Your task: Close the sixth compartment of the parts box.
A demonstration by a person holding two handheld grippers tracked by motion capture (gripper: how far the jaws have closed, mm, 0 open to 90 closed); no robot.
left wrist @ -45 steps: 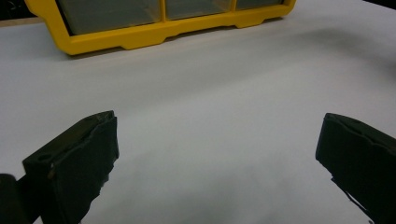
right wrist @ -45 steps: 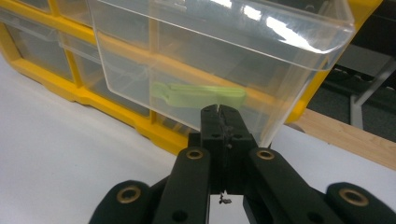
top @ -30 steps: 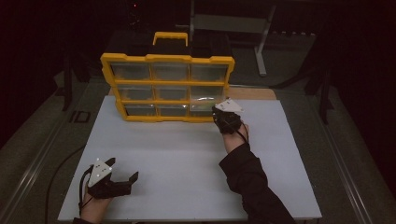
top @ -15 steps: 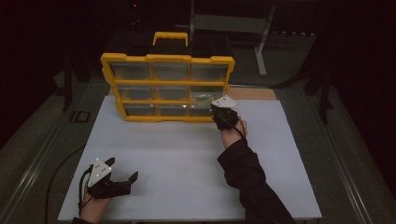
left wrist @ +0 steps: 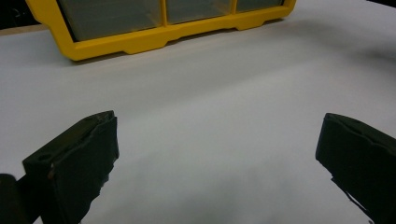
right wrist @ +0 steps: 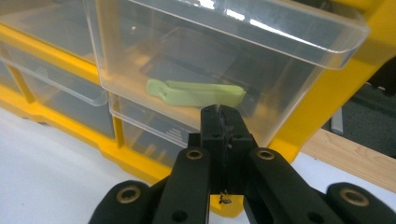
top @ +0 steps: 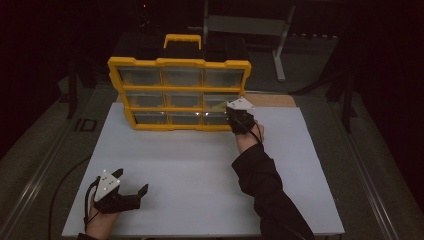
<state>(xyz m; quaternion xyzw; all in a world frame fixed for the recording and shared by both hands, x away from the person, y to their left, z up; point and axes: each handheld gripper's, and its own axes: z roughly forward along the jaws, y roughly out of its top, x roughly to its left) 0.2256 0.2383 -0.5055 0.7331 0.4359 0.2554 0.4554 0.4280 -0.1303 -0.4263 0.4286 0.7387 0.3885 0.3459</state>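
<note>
Clear drawer (right wrist: 224,60), pulled out, holds green clip (right wrist: 196,92).

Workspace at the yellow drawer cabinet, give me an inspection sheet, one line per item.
Surface: white tabletop, bare in front of the cabinet.
Job's things: yellow drawer cabinet upright at the far edge, nine clear drawers; the right middle drawer is pulled out and holds a pale green clip.
Clutter: nothing seen.
Grippers: right tool shut, tips at that drawer's front wall; contact unclear. Left tool open over bare table, near corner.
Cables: one trails from the left tool off the table edge.
Surroundings: dark room, wooden board behind the cabinet, metal stand.
</note>
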